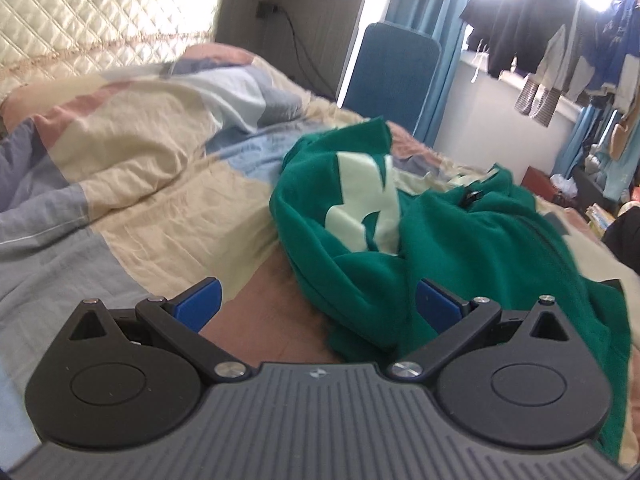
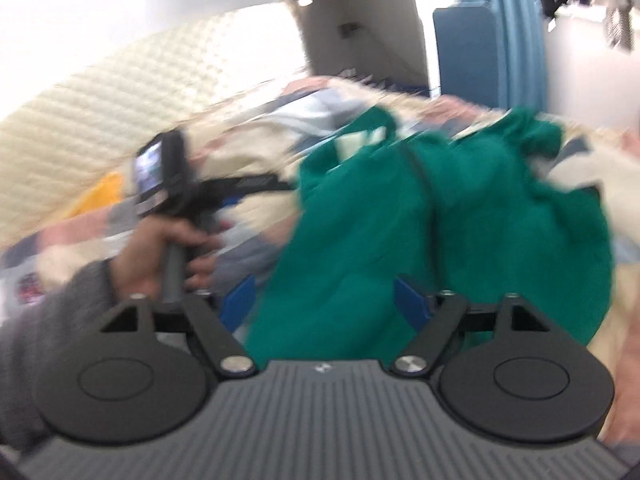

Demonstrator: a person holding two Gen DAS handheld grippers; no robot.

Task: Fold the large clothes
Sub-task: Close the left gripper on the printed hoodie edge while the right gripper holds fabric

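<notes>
A green sweatshirt [image 1: 432, 248] with pale lettering lies crumpled on the bed, right of centre in the left wrist view. My left gripper [image 1: 318, 304] stands open just in front of its near edge; the cloth reaches the right finger [image 1: 436, 306], but the pads do not press on it. The right wrist view is blurred. There the sweatshirt [image 2: 360, 240] fills the middle, and my right gripper [image 2: 326, 302] is open with green cloth lying between its fingers, not pinched. A hand [image 2: 168, 248] in a grey sleeve holds the other gripper's handle at the left.
A patchwork quilt [image 1: 140, 160] in cream, grey, blue and pink covers the bed. A quilted cream headboard [image 1: 100, 8] rises at the back left. Past the far end stand a blue chair [image 1: 392, 72] and hanging clothes [image 1: 540, 40]. Clutter sits beyond the bed's right side.
</notes>
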